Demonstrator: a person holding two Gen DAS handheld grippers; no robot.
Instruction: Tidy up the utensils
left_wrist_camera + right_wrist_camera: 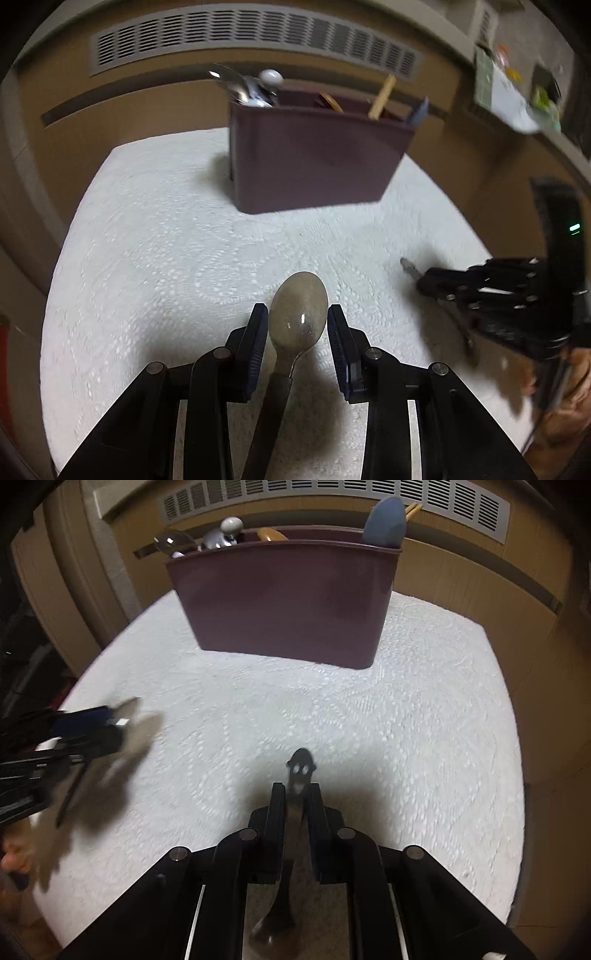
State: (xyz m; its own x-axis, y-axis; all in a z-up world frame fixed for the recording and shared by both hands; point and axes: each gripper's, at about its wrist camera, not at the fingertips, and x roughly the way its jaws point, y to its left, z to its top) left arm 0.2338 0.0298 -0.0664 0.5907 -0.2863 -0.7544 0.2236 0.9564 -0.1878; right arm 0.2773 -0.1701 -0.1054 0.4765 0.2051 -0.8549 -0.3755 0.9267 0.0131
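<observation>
A maroon utensil caddy stands at the far side of a white paper-towel mat; it also shows in the right wrist view. Metal spoons, a wooden handle and a blue spatula stick out of it. My left gripper holds a spoon between its fingers, bowl forward, above the mat. My right gripper is shut on a dark metal utensil, whose handle end points forward. Each gripper shows at the edge of the other's view.
A brown wall with a long vent grille runs behind the mat. A ledge with papers and small items sits at the upper right. A hand shows at the left edge.
</observation>
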